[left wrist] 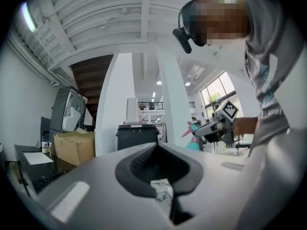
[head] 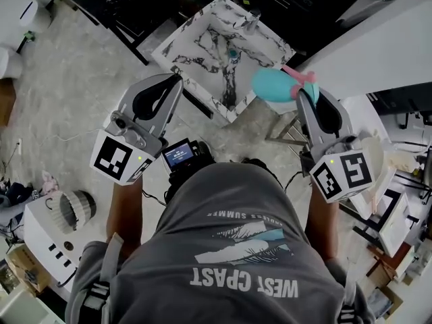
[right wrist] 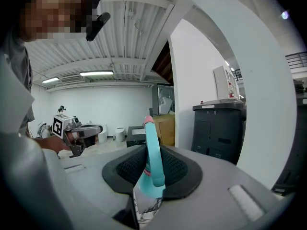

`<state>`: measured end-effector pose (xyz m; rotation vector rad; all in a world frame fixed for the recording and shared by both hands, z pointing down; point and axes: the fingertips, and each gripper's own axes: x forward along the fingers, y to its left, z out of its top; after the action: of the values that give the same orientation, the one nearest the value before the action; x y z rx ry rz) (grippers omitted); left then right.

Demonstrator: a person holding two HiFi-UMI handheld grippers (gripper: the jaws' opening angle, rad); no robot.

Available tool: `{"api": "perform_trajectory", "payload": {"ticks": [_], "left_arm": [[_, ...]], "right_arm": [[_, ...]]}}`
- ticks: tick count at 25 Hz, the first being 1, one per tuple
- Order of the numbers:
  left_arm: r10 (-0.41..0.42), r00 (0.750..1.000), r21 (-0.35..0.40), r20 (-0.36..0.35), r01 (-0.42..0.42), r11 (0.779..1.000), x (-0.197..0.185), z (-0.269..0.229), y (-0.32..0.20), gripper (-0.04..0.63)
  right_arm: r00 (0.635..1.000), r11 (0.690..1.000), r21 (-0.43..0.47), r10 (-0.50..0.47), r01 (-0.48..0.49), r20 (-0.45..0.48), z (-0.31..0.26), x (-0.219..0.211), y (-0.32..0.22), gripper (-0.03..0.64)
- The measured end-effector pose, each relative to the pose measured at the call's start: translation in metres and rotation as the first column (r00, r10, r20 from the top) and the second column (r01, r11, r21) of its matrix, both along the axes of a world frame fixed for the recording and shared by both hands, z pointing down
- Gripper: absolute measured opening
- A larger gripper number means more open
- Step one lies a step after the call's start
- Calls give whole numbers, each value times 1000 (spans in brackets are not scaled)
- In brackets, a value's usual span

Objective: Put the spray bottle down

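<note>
from above, the right gripper (head: 305, 94) holds the teal spray bottle (head: 275, 85) in the air just off a corner of the marble table (head: 202, 29), the left gripper (head: 177, 79) well apart from it; the left gripper view shows its jaws closed on nothing, and the right gripper view shows jaws clamped round the bottle

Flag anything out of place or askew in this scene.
Only the spray bottle: it lies tipped sideways in the right gripper, held in the air by the edge of the marbled table, not standing on anything.
</note>
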<state>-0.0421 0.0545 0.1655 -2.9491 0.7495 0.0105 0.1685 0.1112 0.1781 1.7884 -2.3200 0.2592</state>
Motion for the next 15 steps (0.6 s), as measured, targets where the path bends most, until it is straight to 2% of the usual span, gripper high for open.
{"api": "perform_trajectory", "payload": {"ticks": [6,15], "left_arm": [[30,999,-5,-13,-30,1000,-4,5,-20,3],[-50,999,-44,7,50,998,13,20,-50,3]], "right_arm": [[1000,1000,-16,21,-21,-23,1,-5,-14,89],[998,998,-32,-62,62,2,14,12,-64,89]]}}
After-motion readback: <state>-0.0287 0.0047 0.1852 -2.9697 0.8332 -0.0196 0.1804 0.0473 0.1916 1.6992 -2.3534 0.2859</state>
